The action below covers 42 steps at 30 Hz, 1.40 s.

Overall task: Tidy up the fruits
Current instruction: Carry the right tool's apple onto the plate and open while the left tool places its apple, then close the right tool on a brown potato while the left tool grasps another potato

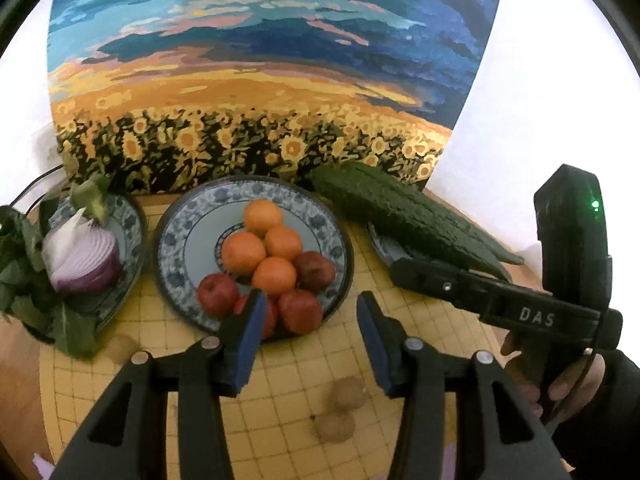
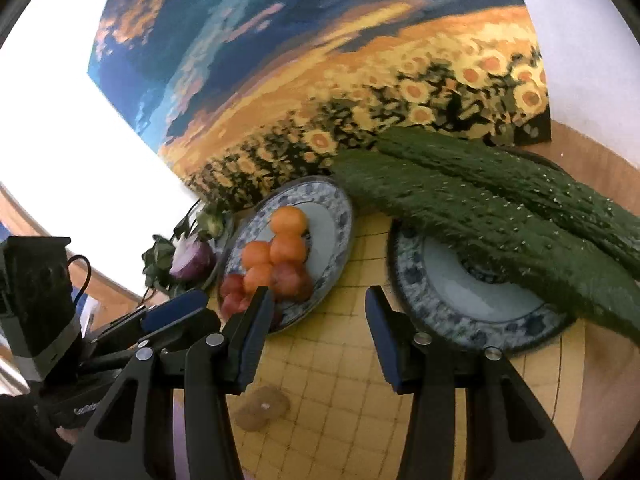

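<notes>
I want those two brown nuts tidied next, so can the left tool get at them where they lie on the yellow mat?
Probably yes. The left tool is open and empty, and the two nuts lie on bare yellow mat just below its tips, apart from the fruit plate, with nothing over them.

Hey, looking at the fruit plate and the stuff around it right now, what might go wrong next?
1. The oranges and red fruits are heaped on the middle plate; the left tool hovers open by its near edge, and a nudge might roll one off.
2. The cucumbers overhang the right plate and may tip or slide if bumped by the right tool.
3. Small brown round things lie loose on the mat beneath the left tool and could get knocked.
</notes>
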Each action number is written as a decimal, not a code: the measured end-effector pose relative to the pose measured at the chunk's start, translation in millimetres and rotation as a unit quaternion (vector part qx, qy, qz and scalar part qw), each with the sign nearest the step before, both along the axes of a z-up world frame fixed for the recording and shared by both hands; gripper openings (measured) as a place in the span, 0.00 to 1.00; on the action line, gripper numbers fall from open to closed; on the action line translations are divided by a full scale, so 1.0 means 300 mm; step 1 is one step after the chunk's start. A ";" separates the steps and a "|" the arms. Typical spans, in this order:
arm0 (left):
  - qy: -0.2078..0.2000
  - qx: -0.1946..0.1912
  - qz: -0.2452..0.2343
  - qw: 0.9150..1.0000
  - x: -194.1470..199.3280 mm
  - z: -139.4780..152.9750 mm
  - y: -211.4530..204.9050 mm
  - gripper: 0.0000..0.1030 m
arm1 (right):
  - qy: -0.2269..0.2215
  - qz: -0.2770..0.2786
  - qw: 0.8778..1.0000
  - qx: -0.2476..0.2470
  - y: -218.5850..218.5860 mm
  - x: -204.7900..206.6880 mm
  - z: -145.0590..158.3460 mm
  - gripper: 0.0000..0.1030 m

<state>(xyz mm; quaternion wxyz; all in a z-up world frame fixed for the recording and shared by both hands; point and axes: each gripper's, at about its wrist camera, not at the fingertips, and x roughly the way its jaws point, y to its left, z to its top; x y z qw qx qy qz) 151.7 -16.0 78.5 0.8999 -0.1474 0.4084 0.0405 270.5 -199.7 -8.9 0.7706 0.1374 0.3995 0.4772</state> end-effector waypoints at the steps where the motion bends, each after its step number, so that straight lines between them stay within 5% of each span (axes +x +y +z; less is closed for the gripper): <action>1: -0.002 -0.001 0.001 1.000 -0.018 0.004 0.008 0.48 | -0.006 0.002 1.000 -0.003 0.005 -0.020 0.010 0.48; 17: -0.020 -0.085 0.016 0.996 -0.221 0.025 0.168 0.48 | -0.033 0.035 0.996 -0.071 0.083 -0.253 0.019 0.47; 42: 0.060 -0.083 0.027 0.994 -0.346 -0.067 0.216 0.48 | -0.027 0.038 0.991 -0.126 0.154 -0.379 -0.067 0.40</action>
